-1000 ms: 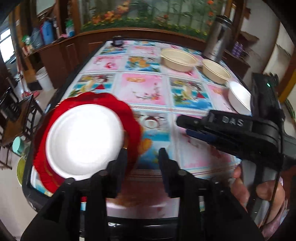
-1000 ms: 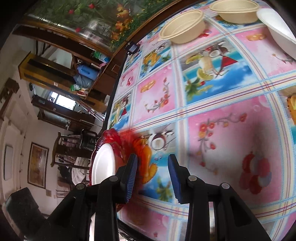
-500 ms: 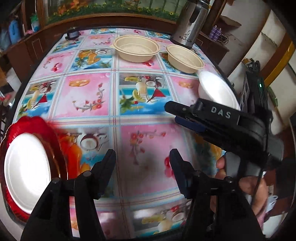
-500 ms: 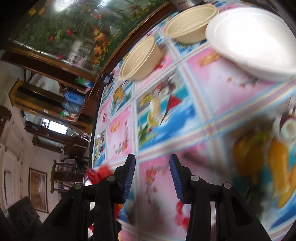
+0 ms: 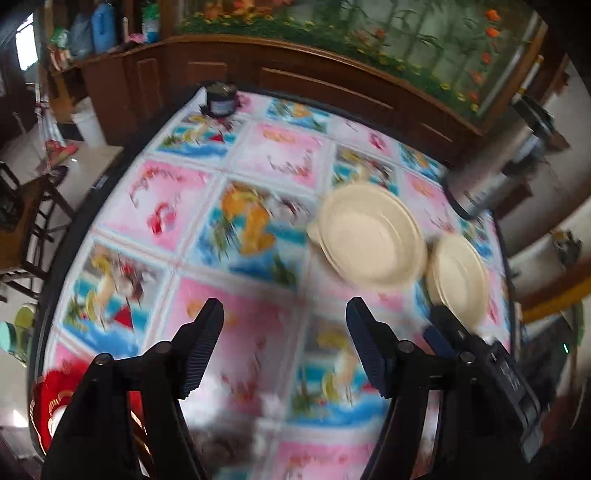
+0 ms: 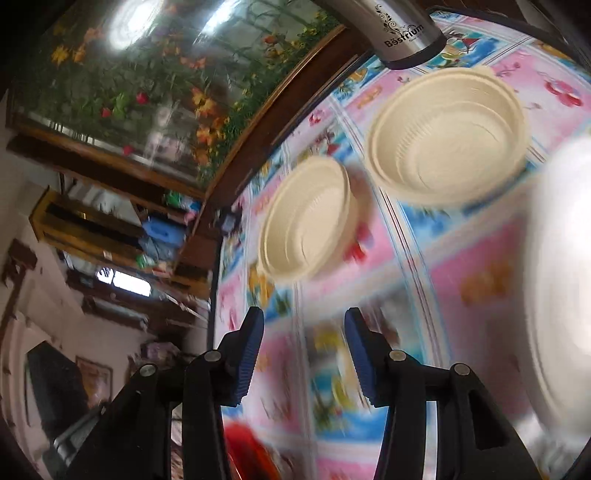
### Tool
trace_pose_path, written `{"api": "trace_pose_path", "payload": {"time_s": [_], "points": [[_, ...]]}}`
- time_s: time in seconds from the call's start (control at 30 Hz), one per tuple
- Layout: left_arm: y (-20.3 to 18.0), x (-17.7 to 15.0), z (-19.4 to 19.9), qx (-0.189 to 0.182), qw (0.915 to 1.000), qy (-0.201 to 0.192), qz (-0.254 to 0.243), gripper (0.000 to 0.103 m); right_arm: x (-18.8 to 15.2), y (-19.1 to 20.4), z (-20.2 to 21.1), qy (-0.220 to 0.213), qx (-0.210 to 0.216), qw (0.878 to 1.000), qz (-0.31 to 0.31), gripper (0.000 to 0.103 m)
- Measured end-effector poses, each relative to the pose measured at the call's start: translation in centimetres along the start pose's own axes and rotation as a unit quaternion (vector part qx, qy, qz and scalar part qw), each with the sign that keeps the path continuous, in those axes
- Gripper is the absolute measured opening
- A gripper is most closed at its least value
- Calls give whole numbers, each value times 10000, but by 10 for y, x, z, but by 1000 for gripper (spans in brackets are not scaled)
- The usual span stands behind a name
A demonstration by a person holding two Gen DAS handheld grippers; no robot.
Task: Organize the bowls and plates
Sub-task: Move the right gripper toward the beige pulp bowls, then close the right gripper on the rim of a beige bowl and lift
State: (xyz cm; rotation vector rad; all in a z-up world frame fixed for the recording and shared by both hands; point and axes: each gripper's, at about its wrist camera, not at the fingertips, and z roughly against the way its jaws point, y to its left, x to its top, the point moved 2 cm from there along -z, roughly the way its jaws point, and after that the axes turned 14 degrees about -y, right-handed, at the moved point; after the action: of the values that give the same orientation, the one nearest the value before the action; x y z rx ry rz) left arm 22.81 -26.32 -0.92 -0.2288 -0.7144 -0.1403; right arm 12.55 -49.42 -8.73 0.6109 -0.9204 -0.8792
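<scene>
Two beige bowls stand side by side on the patterned tablecloth, the larger (image 5: 369,240) left of the smaller (image 5: 458,280). My left gripper (image 5: 286,332) hovers short of them, its jaws opening with nothing between them. A red plate (image 5: 44,398) with a white plate on it shows at the bottom left corner. In the right wrist view the same bowls (image 6: 310,221) (image 6: 450,136) lie ahead, and a white plate (image 6: 561,277) fills the right edge. My right gripper (image 6: 304,354) is opening over bare cloth and holds nothing; it also shows beside the left one (image 5: 437,325).
A steel thermos (image 5: 491,162) (image 6: 402,29) stands behind the bowls. A small black jar (image 5: 220,99) sits at the table's far corner. The table's dark edge (image 5: 66,236) runs along the left, with chairs and floor clutter beyond it. A wooden cabinet backs the table.
Both grippers have swept away from the red plate with the white plate, toward the beige bowls, which now sit closer. Both pairs of jaws have widened.
</scene>
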Motion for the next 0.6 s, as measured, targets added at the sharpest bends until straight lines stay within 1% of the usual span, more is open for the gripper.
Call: {"api": "trace_pose_path", "payload": {"time_s": [0.07,0.13,0.2,0.3,0.37,0.43,0.47,0.6], "points": [[-3,14,-17,131,9999,-70,-60,68,11,-1,-12,-185,-84,9997,-126,48],[-9,26,-39,288,9992,-40,-267,68,17,-3,-20,-299,-203,9992,-167,48],[-13,35,-62,402,9984,68,-382,68,20,-5,-28,-280,-403,9987,-161,48],[-18,41,-89,488,9973,188,-524,68,22,-10,-41,-176,-318,9987,-349,48],[-22,45,-100,509,9968,167,-587,68,25,-14,-46,-211,-393,9984,-344,48],[-28,49,-108,481,9968,55,-632,68,25,-13,-51,-206,-505,9983,-183,48],[-31,49,-110,472,9967,54,-662,68,26,-14,-55,-177,-497,9984,-191,48],[-43,44,-129,467,9950,216,-852,68,28,-14,-61,-170,-541,9983,-122,48]]}}
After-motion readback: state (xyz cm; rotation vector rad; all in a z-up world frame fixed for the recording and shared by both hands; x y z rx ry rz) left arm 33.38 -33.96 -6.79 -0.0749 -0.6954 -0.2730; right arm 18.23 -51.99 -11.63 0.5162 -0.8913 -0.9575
